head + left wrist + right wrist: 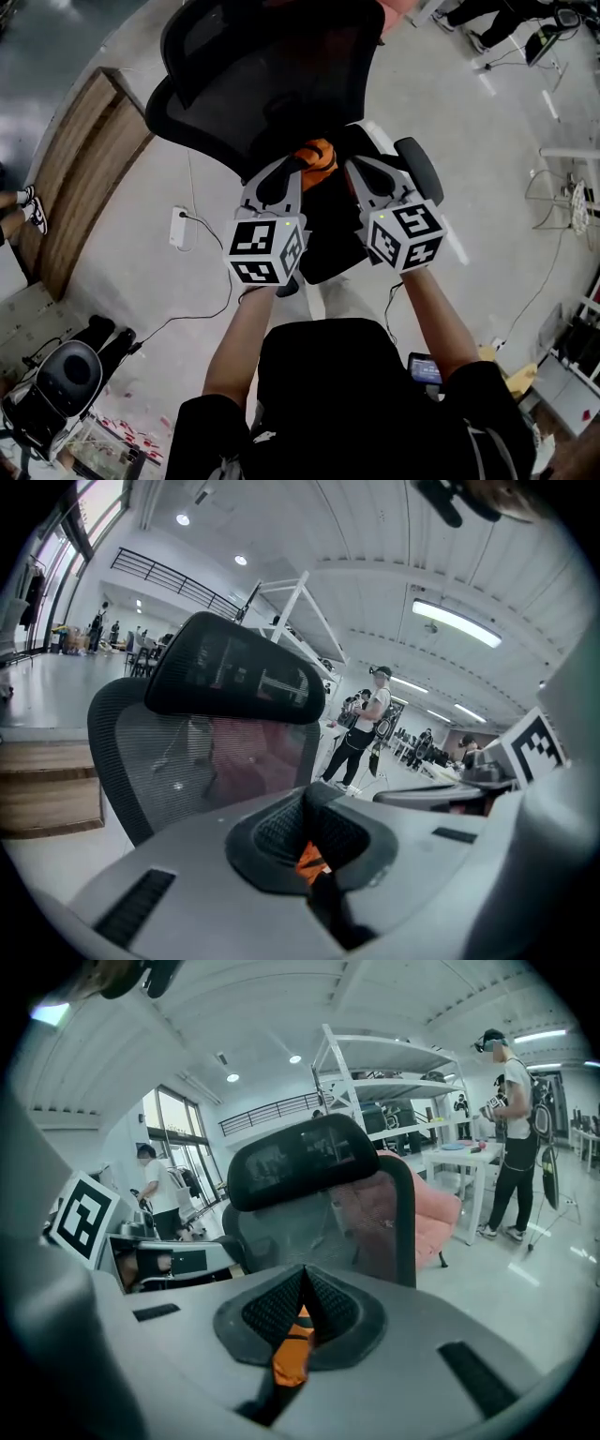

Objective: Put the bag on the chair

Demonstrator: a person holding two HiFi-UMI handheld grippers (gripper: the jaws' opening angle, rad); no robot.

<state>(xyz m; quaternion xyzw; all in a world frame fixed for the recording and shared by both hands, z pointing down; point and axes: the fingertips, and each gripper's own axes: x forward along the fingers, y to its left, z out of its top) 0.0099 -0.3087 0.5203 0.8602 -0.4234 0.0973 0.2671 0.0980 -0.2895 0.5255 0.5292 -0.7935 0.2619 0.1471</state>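
Observation:
A black mesh office chair (262, 75) stands right in front of me, seat toward me. Both grippers hold up a black bag (326, 242) by its orange handle (317, 154), just before the seat. My left gripper (298, 169) is shut on the handle from the left and my right gripper (351, 171) is shut on it from the right. In the left gripper view the orange handle (309, 861) is pinched between the closed jaws, with the chair back (202, 757) beyond. The right gripper view shows orange handle (292, 1356) in its closed jaws and the chair (323, 1199) ahead.
A wooden platform (84, 178) lies at the left, with a white power strip (178, 227) and its cable on the floor. The chair's armrest (419, 167) is close to my right gripper. A pink sofa (436, 1206), white shelving (375, 1063) and standing people are behind the chair.

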